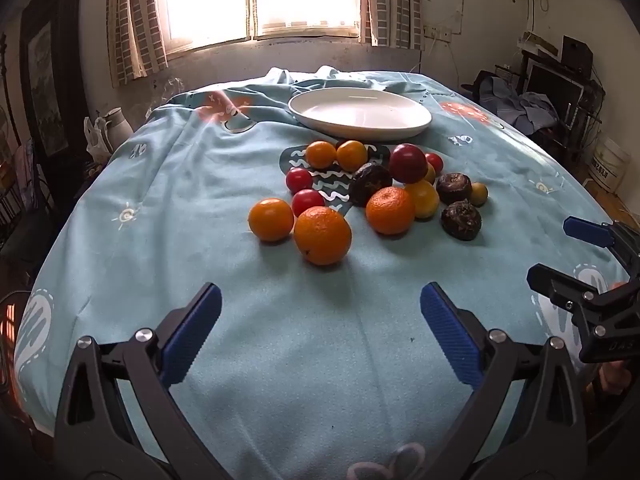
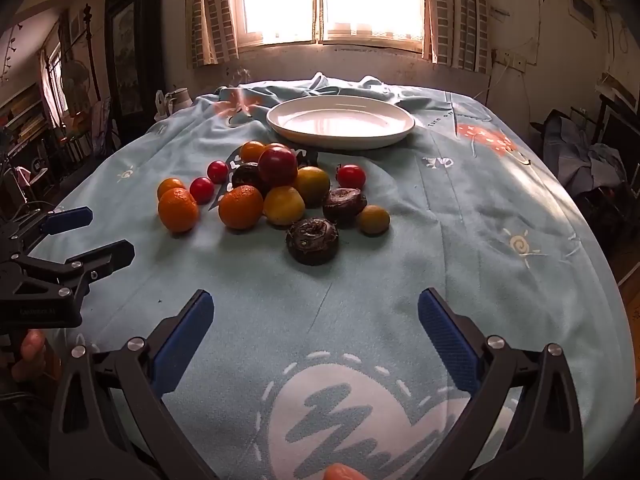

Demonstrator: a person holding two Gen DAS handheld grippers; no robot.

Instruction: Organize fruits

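Now both wait wide open, nothing held: the left gripper [image 1: 320,332] faces the heap of oranges, red tomatoes and dark brown fruits [image 1: 362,196] dead ahead on the blue patterned tabletop [image 1: 192,184]; the right gripper [image 2: 316,332] sees it ahead-left, short of the empty white oval plate [image 2: 340,122].

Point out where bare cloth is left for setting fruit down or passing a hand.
The white plate is empty. Bare cloth lies between the fruit pile and both open grippers, left gripper, right gripper, and right of the pile. The pile is crowded.
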